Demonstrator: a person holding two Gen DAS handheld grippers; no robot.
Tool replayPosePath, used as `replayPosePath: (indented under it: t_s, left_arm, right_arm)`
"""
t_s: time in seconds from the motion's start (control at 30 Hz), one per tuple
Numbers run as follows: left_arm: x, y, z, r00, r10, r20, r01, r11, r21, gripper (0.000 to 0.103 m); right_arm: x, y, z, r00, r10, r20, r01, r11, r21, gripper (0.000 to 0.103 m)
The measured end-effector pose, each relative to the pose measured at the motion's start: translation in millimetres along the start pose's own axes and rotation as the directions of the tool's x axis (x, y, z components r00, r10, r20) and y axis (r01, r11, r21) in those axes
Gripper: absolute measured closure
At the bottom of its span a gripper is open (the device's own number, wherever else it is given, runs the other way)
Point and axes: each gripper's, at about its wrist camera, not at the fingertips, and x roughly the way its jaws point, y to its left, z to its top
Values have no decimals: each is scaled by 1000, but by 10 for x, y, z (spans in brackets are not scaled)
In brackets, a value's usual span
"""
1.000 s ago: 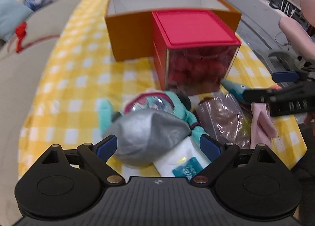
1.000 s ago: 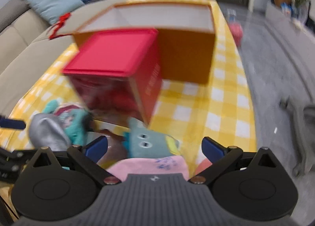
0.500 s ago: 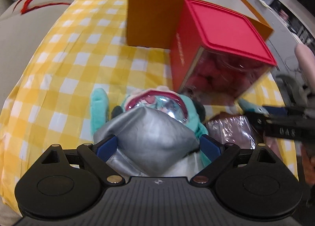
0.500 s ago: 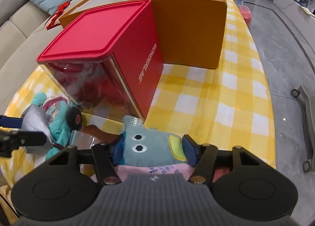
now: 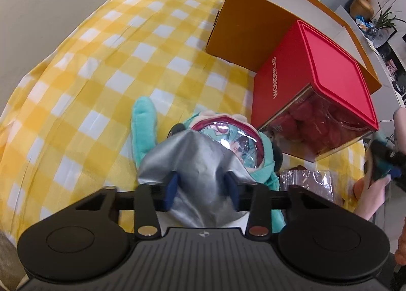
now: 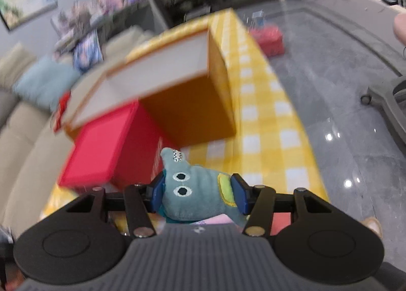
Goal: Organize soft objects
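Tablecloth first, since it's the biggest thing going: a yellow-and-white checked cloth covers the whole surface, with a beige sofa running along its left side in the left wrist view. On the cloth sits a large open orange cardboard box with a white inside, and right against its front is a red cube-shaped container with a red lid and a clear front panel, white lettering down one side, something red and round-ish packed inside.

Down in front of those is the pile of soft stuff. Closest to the left camera is a crumpled silver-grey fabric pouch lying on top of a teal plush doll with a shiny printed face, one teal limb sticking out to the left on the cloth. The left gripper has just been closing, and its blue pads now pinch a fold of the silver pouch between them, clamped on it right at the pile. A crinkly clear plastic bag with something brown inside lies to the right of the doll.

Over on the other side, the right gripper has also just been closing, and it's squeezed onto a small teal-grey plush monster with stitched eyes and a yellow-green patch. The monster sits between both pads, in front of the red container's corner. Background in that view is smeared with blur. A pink cloth peeks out under the monster.
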Motion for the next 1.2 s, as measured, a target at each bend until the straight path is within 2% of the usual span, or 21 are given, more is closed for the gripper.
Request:
replayPosePath:
  t_s: [0.07,0.1,0.2,0.23,0.3,0.33,0.37,0.4,0.43,0.47,0.53,0.6,0.67,0.73,0.77,0.87,0.97,1.03,1.2]
  left_arm:
    - [-40,-5,-12,1000,-2,-3,2,1000,-8,91]
    - [-75,-9,-25,1000,-13,-5,13,1000,-14,95]
    - [-158,3,-44,999,-28,18,28,999,-28,101]
    - [-185,4,-42,999,-32,26,32,999,-23,101]
    - [-245,3,-28,998,-49,45,50,998,-24,101]
    - [-286,2,-25,996,-66,61,68,997,-28,101]
    - [-325,1,-19,994,-83,76,86,996,-28,101]
    - [-358,-5,-11,991,-97,91,100,995,-23,101]
    - [-396,-11,-5,988,-110,113,112,994,-17,101]
    - [-426,-20,1,984,-118,135,121,993,-10,101]
    - [-482,-46,13,976,-120,183,120,993,10,101]
    - [-528,-92,23,971,-103,217,98,995,32,101]
    - [-576,-140,26,965,-88,248,76,995,57,101]
    - [-618,-153,29,960,-91,266,78,995,59,101]
    - [-643,-150,30,955,-100,280,88,995,55,101]
    - [-755,-87,32,928,-162,336,161,986,31,101]
    - [-777,68,105,902,-268,339,301,953,-47,101]
    - [-774,148,143,898,-278,342,328,940,-97,101]
    - [-884,163,245,899,-234,369,287,954,-93,101]
  right_arm:
    - [-89,-32,26,996,73,46,-75,996,43,49]
    - [-126,-29,37,991,110,70,-114,992,56,49]
    - [-306,100,40,959,201,199,-201,979,-22,48]
    - [-355,158,40,949,213,231,-206,977,-56,48]
    - [-409,250,29,943,209,260,-189,977,-100,47]
    - [-414,254,20,933,248,260,-230,968,-99,47]
    - [-418,278,10,936,234,265,-217,972,-93,47]
    - [-426,353,-2,947,170,272,-142,983,-119,47]
    - [-426,429,-17,949,160,271,-120,980,-158,47]
    - [-469,444,-21,943,185,275,-144,976,-164,47]
    - [-554,478,-31,934,144,327,-104,985,-135,47]
    - [-566,536,-9,937,210,279,-160,968,-194,47]
    - [-566,570,-40,938,177,297,-127,975,-180,47]
    - [-463,502,-4,945,262,198,-241,963,-124,47]
    - [-429,453,-10,941,282,189,-274,959,-69,47]
    - [-413,344,-18,923,329,198,-335,942,0,47]
    - [-426,278,-16,911,362,201,-379,923,58,47]
    - [-454,259,-9,900,389,199,-411,908,82,47]
    - [-471,311,-48,900,389,195,-410,909,77,47]
